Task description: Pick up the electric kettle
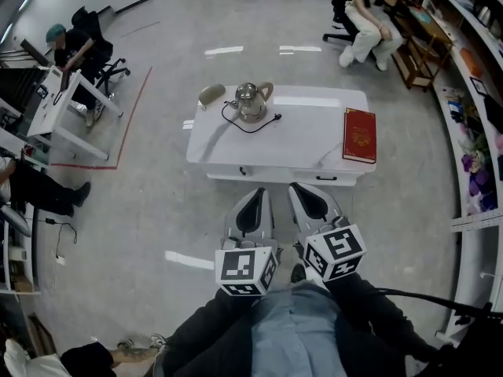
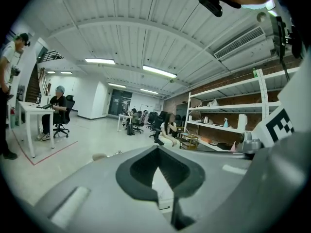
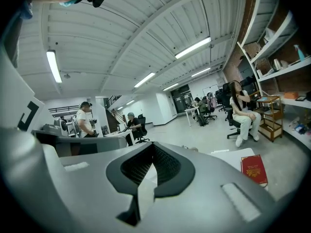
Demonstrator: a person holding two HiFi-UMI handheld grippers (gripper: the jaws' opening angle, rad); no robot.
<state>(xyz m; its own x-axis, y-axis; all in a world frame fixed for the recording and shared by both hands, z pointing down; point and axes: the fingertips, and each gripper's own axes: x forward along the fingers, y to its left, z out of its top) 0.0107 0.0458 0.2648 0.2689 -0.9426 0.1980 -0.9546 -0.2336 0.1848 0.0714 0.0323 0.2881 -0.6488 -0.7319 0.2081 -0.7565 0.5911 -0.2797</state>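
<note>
Electric kettle (image 1: 250, 100): one; red book (image 1: 359, 135): one

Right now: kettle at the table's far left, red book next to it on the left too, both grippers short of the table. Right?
No. The red book lies at the table's right end, apart from the kettle; the head view shows it. The rest holds.
</note>
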